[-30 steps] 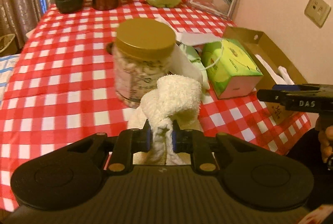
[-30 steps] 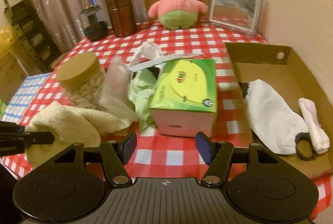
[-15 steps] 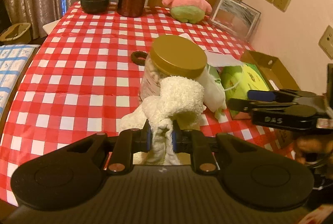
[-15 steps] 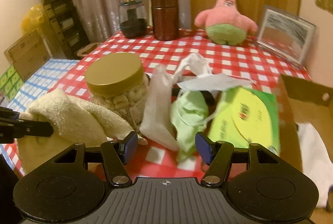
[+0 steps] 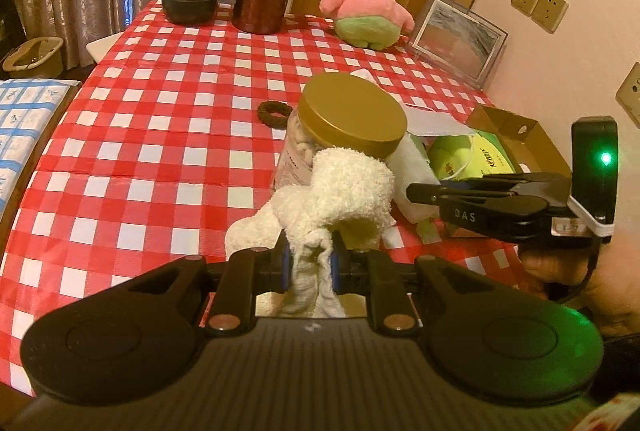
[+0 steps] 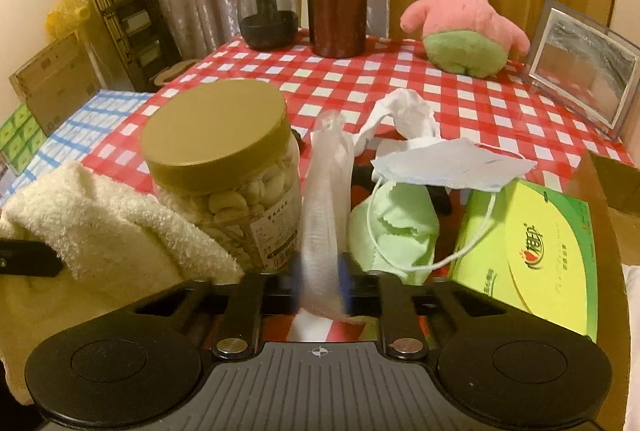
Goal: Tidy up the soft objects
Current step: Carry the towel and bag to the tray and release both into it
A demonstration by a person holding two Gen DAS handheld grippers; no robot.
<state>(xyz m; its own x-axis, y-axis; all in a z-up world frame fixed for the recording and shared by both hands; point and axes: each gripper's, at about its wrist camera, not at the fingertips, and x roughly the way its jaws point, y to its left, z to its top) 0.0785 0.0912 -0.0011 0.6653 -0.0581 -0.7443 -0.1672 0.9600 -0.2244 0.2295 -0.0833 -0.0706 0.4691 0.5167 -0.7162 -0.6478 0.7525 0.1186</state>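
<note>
1 lidded jar point(image 6: 224, 183) of nuts

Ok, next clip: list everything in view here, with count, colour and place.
towel: one, cream, in the left gripper
thin cloth: one, white, in the right gripper
jar: one, clear with gold lid, table middle
face mask: one, white, on the tissue box
green cloth: one, pale green, beside the jar
tissue box: one, green, right side
cardboard box: one, brown, right edge
plush star: one, pink and green, far end
brown canister: one, far end
hair tie: one, dark, behind the jar
picture frame: one, far right
left gripper: shut on the towel
right gripper: just closed on the thin cloth
</note>
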